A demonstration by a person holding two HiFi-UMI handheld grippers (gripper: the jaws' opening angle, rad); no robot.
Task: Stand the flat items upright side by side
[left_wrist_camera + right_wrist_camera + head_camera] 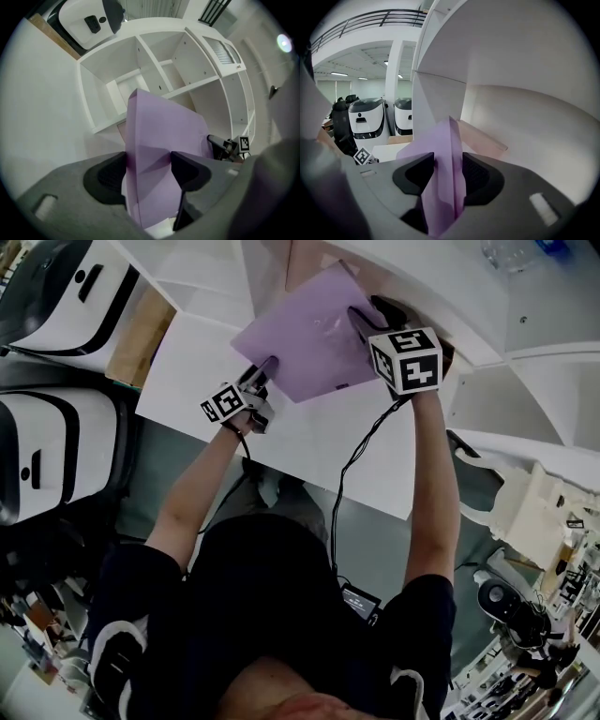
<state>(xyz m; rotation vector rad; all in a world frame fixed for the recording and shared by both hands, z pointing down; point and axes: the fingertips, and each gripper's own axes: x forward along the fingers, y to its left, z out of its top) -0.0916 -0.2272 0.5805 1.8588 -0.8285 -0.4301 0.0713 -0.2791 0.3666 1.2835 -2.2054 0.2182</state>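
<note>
A flat purple folder (305, 329) hangs tilted in the air in front of a white shelf unit (450, 296). My left gripper (265, 368) is shut on its near left corner, and in the left gripper view both pads press the purple sheet (159, 140). My right gripper (361, 320) is shut on the folder's right edge; the right gripper view shows the folder (440, 187) pinched upright between the pads. A pale pink flat item (480, 133) lies slanted inside the shelf compartment just beyond the folder.
The shelf unit (164, 70) has several open white compartments. A white table (309, 446) lies under the grippers, with a wooden board (141, 334) at its left end. White machines (56, 287) stand on the floor to the left.
</note>
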